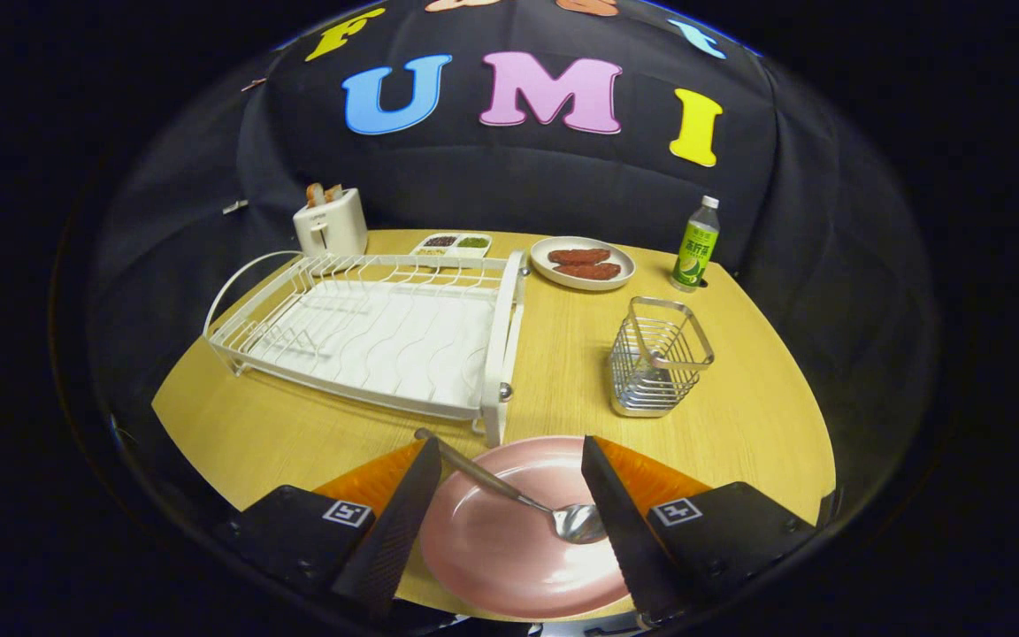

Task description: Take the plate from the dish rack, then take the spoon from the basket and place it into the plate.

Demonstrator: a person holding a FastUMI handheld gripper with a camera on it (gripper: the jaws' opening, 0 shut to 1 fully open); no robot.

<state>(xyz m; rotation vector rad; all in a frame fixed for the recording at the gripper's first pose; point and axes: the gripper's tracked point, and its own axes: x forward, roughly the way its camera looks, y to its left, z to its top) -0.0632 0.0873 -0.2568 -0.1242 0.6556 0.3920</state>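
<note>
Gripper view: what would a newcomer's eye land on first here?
The round pink plate on the wooden table, between the open claw's fingers, with the shiny metal spoon lying across it. Beyond them stand the white wire dish rack and, beside it, the silver wire basket.

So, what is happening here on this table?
A person holds a gripper over a pink plate on the wooden table. Its fingers are open and hold nothing. A spoon lies in the plate between them. The dish rack and the wire basket stand beyond, so the task looks done.
</note>
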